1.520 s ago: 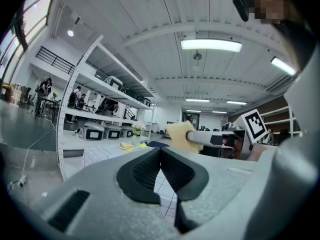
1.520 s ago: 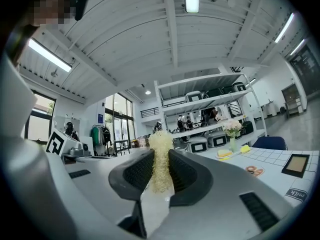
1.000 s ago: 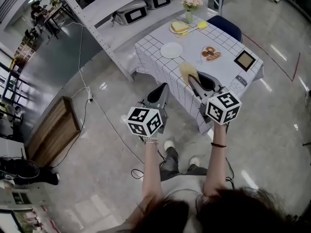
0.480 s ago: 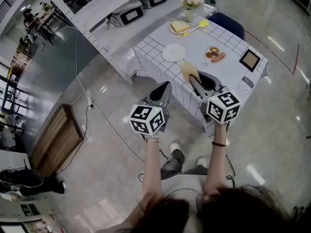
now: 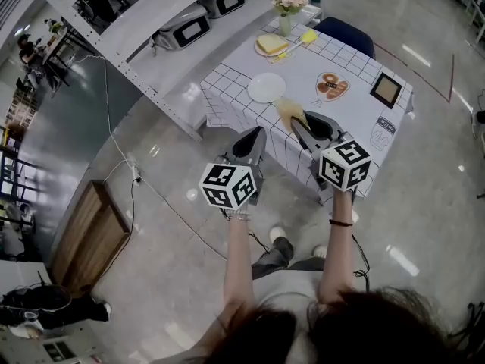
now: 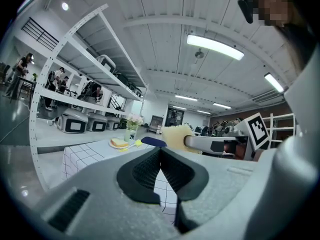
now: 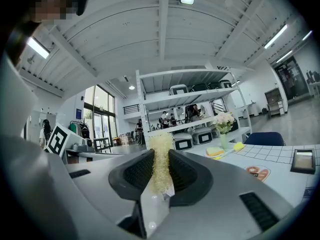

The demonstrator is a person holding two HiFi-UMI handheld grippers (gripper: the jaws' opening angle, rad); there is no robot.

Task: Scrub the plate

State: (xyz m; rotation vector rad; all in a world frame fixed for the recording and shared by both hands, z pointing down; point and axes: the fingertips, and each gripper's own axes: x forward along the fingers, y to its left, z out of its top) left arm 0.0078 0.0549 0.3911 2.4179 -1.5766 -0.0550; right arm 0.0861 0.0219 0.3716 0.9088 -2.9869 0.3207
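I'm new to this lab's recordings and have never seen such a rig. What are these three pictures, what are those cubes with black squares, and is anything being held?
There is no robot here. A person holds a left gripper and a right gripper, one in each hand. The patterned cubes are parts of the grippers. The top-down picture comes from a camera on the person's head. The other two come from cameras riding on each gripper, looking along its jaws.

Ahead is a table with a white grid-pattern cloth. On it are a white round plate, a slice of bread, a vase of pink flowers and a dark picture frame.

The right gripper is shut on a pale yellow fibrous scrub pad. The left gripper's jaws are together with nothing between them.
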